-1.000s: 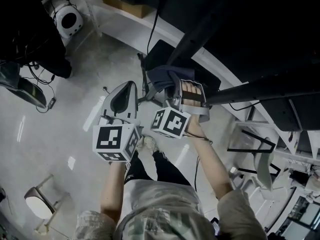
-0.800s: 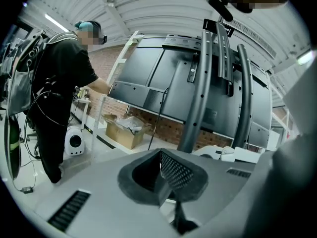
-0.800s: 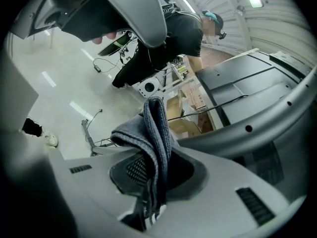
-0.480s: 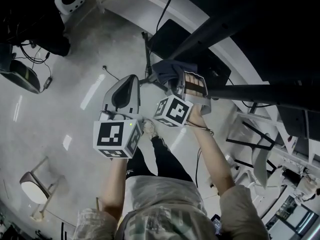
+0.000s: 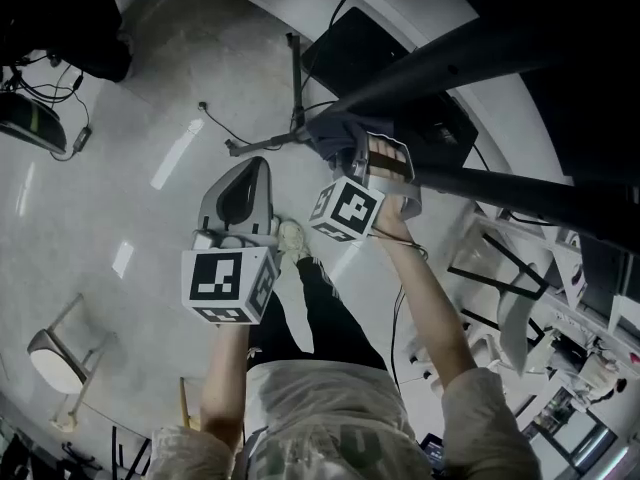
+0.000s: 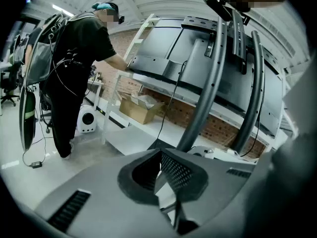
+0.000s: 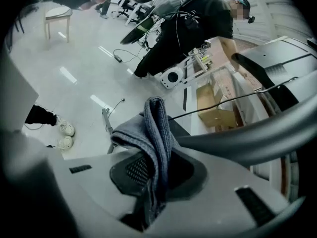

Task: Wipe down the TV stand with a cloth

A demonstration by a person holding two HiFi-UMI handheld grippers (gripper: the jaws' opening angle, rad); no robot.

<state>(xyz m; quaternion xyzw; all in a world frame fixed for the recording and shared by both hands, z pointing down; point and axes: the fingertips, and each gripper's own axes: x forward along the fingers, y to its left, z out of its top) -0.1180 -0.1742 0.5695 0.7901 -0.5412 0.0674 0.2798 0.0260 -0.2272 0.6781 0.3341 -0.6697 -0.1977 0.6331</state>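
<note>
Right gripper (image 7: 157, 170) jaws clamped tight on a grey-blue knitted cloth (image 7: 151, 128); the cloth is bunched between the pads, folds over the top of the jaws and hangs down the left side. Cloth sits right against a dark curved metal tube of the TV stand (image 7: 247, 135), which comes in from the right edge; actual contact can't be confirmed. In the head view the cloth (image 5: 335, 133) is at the lower end of the stand's slanted tube, near the edge of its black flat base plate (image 5: 365, 53) on the glossy grey floor (image 5: 100, 168). Left gripper (image 6: 161, 175) jaws closed tip to tip, nothing between them, held low and left of the right one, aimed at the stand's two tubes. Background: person in black clothes (image 6: 79, 58) at a white shelf, open cardboard box (image 6: 136, 108), white round speaker (image 6: 88, 119).
</note>
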